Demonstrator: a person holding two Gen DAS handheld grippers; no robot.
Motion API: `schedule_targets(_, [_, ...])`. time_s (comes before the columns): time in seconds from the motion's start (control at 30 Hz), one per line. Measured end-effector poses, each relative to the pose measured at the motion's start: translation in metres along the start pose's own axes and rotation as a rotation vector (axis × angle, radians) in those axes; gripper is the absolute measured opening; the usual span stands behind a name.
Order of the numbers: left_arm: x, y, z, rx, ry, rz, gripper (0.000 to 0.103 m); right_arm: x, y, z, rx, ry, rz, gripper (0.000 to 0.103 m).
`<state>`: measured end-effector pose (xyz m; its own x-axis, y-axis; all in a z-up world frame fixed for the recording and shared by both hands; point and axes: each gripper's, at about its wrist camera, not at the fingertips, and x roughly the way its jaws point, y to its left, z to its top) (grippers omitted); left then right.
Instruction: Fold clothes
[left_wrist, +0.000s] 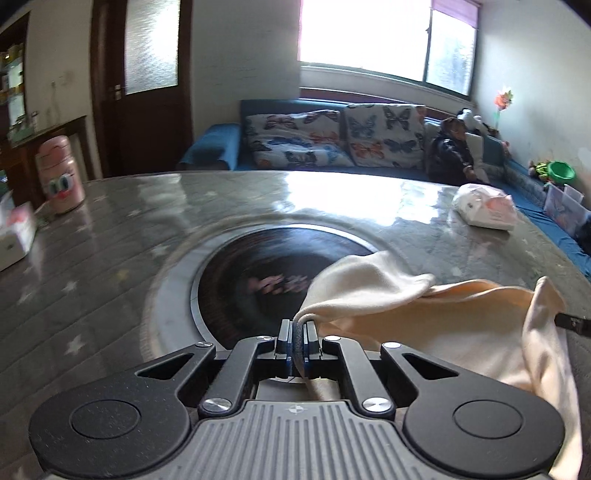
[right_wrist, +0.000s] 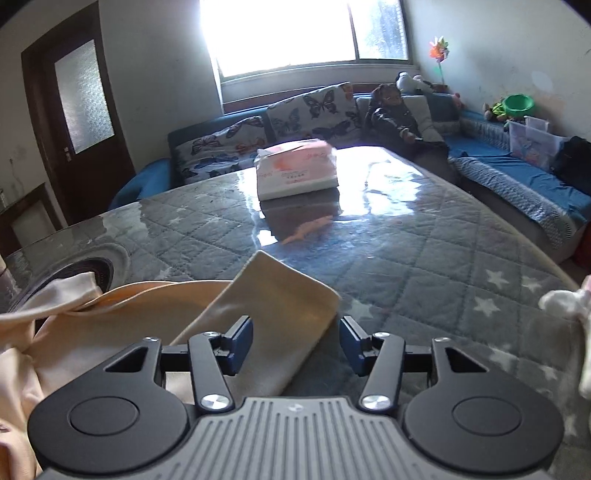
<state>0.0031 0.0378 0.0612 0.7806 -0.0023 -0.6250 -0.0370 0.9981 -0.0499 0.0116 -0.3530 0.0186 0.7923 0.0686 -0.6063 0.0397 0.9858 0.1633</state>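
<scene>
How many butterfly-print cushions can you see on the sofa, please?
2: one cushion lies at the sofa's left end, a second cushion leans beside it to the right. More may be hidden behind the seated child.

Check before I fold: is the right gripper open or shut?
Open: the right gripper has its jaws spread apart, with the cream garment lying between them, unclamped.

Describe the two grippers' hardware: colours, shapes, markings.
Both match. The left gripper and right gripper have matte black linkage arms with silver round-head screws, two black discs at the rear corners, a ribbed grey centre housing with a small round emblem, and blue-edged pads. No cables, hands or sleeves visible.
</scene>
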Motion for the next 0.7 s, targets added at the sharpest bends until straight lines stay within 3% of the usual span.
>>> schedule_targets(0.07, [-0.006,0.009,-0.006,-0.012,0.009,0.020,0.006,0.007,0.005,-0.001,-0.011,0.016,0.013,0.042])
schedule_targets(0.13, [-0.011,0.018,-0.012,-0.029,0.015,0.041,0.006,0.007,0.011,-0.003,-0.031,0.005,0.017,0.023])
schedule_targets(0.2, [-0.015,0.028,-0.021,-0.041,0.031,0.063,0.006,0.005,0.015,-0.006,-0.044,-0.005,0.030,0.013])
schedule_targets(0.43, [-0.032,0.057,-0.048,-0.080,0.073,0.126,0.006,-0.019,0.021,-0.012,-0.097,-0.058,-0.020,0.004])
schedule_targets(0.7, [-0.060,0.087,-0.074,-0.128,0.132,0.159,0.008,-0.060,0.012,-0.029,-0.127,-0.047,-0.092,0.007])
